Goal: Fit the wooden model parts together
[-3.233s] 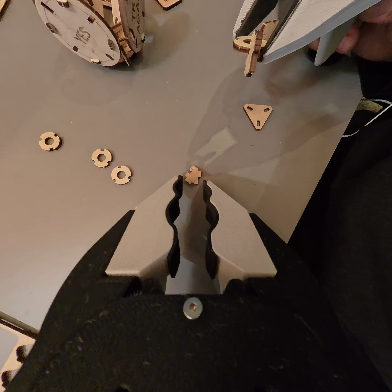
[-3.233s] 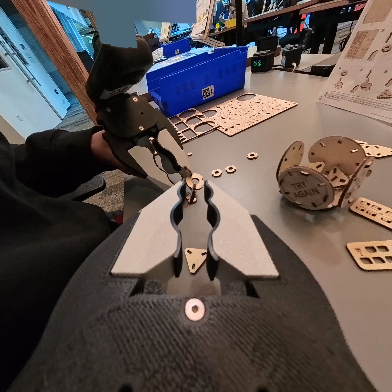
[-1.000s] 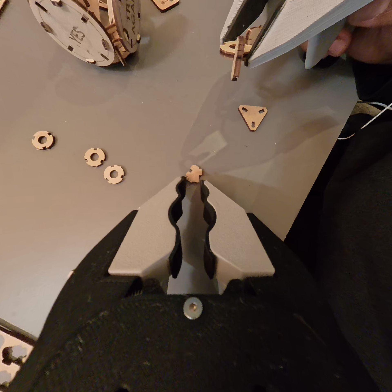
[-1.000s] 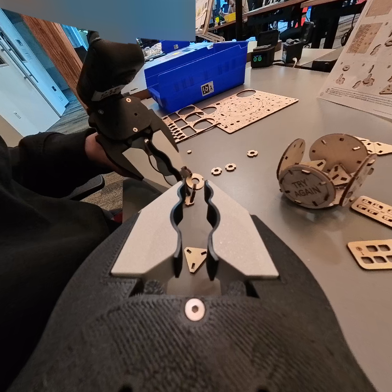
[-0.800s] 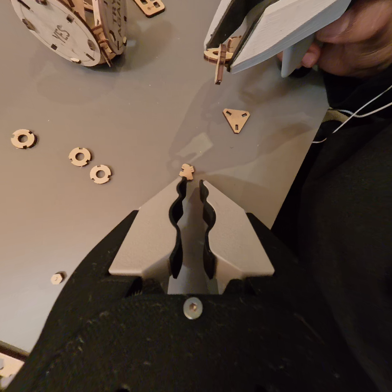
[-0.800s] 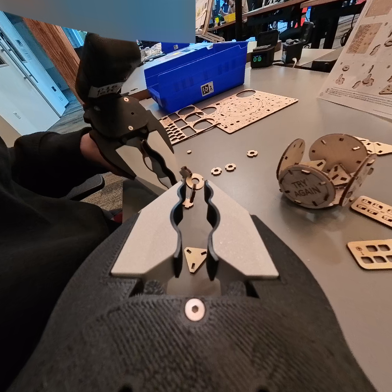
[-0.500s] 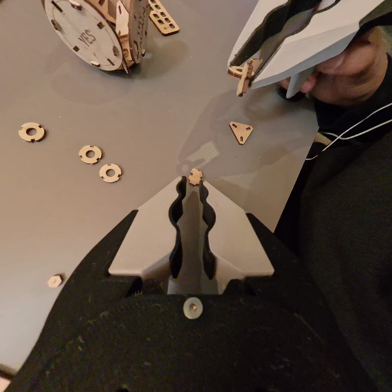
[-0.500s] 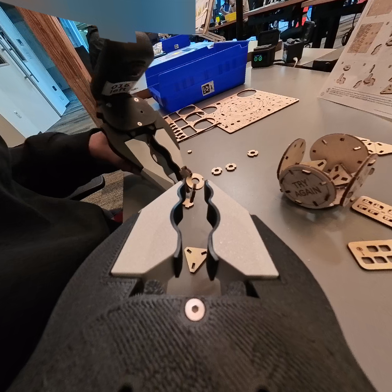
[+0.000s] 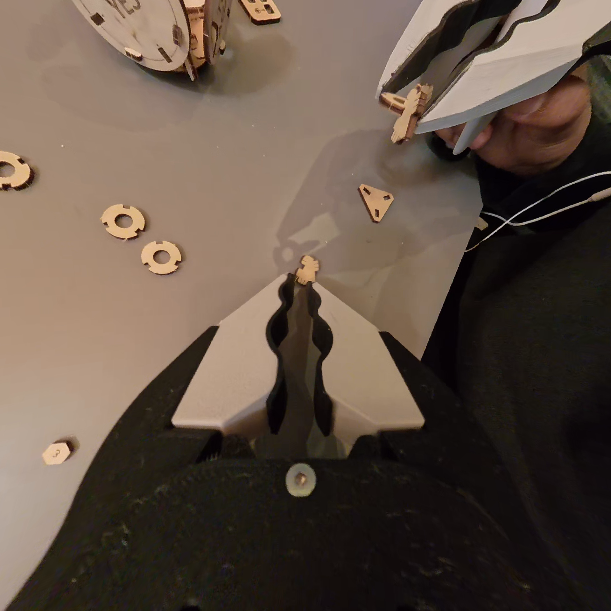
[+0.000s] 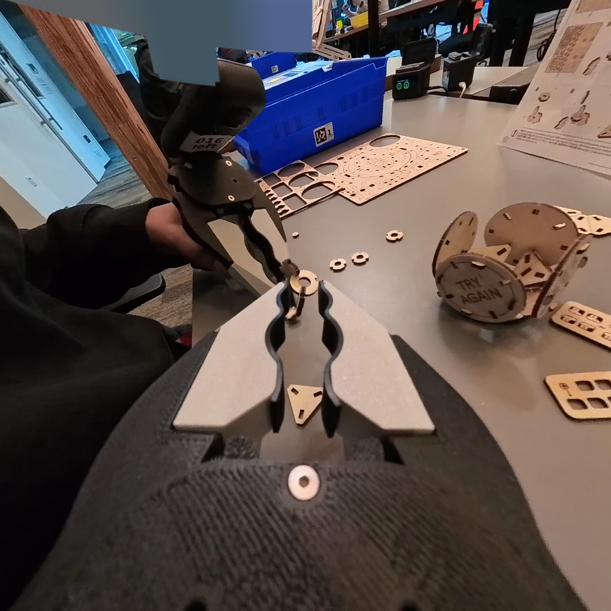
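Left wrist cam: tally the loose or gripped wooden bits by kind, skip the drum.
notched ring: 4, one in the right gripper
toothed pin: 2, one in the left gripper, one slotted through the held ring
triangle plate: 1
hexagon piece: 1
slotted strip: 1
Total: 9

A grey table (image 10: pixel 413 330) carries loose wooden puzzle parts. Three notched rings (image 9: pixel 122 221) lie in a loose row, with a small hexagon (image 9: pixel 57 453) apart from them and a triangle piece (image 9: pixel 376 201) near the table's edge. A round wooden model (image 10: pixel 506 261) stands on its side (its faces are slotted discs). Farther back lie cut-out sheets (image 10: pixel 363 168), a blue bin (image 10: pixel 314 109) and a printed sheet (image 10: pixel 562 99).
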Tool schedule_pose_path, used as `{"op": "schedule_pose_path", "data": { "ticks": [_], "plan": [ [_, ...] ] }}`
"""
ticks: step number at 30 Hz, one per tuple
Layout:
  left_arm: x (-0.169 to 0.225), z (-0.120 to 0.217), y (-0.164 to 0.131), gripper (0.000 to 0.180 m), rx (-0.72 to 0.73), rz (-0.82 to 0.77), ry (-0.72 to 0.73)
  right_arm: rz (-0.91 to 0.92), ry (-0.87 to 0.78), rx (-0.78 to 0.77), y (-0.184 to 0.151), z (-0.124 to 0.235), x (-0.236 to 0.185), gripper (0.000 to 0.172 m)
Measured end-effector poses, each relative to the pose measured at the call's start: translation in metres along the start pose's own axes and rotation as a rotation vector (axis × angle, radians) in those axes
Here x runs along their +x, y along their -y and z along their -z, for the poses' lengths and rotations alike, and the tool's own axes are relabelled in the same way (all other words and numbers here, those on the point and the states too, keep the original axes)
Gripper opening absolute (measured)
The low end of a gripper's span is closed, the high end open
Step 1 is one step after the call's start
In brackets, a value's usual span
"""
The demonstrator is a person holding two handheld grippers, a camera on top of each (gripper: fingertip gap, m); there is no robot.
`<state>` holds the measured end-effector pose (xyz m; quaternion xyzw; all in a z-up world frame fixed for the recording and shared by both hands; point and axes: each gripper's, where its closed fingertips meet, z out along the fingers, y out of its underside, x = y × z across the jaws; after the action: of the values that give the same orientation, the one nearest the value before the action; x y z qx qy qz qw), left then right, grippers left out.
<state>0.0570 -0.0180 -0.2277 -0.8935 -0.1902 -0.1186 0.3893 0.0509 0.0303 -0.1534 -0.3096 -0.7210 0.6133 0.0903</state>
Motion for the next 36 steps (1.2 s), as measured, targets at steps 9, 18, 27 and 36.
{"op": "schedule_pose_path", "data": {
  "ticks": [9, 18, 27, 36],
  "plan": [
    [0.004, 0.000, -0.002, 0.000, -0.005, -0.003, -0.011, -0.292, 0.021, -0.299, -0.047, -0.006, 0.018, 0.015],
    [0.025, 0.002, -0.004, 0.013, 0.007, -0.018, -0.060, -0.309, -0.046, -0.353, -0.058, 0.000, 0.034, 0.019],
    [0.024, -0.007, -0.006, 0.019, 0.010, -0.082, 0.070, -0.245, -0.108, -0.279, -0.040, 0.015, 0.034, 0.039],
    [0.049, -0.014, -0.012, 0.011, 0.054, -0.083, 0.020, -0.286, 0.074, -0.372, -0.062, -0.011, -0.044, 0.025]
  ]
}}
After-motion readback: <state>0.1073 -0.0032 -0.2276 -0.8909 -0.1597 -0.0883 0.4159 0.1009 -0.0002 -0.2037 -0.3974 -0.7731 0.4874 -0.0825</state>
